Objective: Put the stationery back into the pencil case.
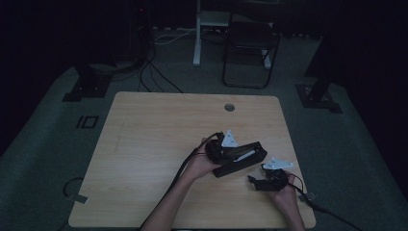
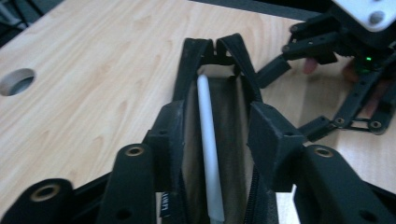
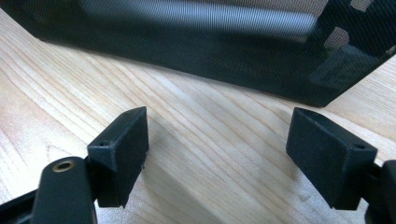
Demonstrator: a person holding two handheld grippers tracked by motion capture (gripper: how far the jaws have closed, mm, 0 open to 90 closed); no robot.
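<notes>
The left gripper (image 1: 226,151) sits just right of the table's middle, at about four o'clock from centre, with its jaws straddling the open mouth of a black mesh pencil case (image 1: 240,159). In the left gripper view the pads stand on either side of the case's rim (image 2: 187,60), apparently against its walls rather than squeezing them flat, so the mouth gapes and a white pen (image 2: 208,154) lies along the brown lining inside. Held this way, the case is probably being steadied and kept open so that something can go in or come out.

At five o'clock from the case, the right gripper (image 1: 255,183) rests low near the table's front right edge, its jaws spread wide with nothing between them; in its own view only bare wood lies between the pads (image 3: 121,154), and the case's mesh side (image 3: 196,51) runs across at twelve o'clock. It looks ready to approach the case.

The wooden table (image 1: 144,144) is otherwise bare, apart from a cable hole (image 1: 229,107) at twelve o'clock. A folding chair (image 1: 250,48) stands beyond the far edge. Nothing blocks the right gripper's path to the case except the left gripper itself.
</notes>
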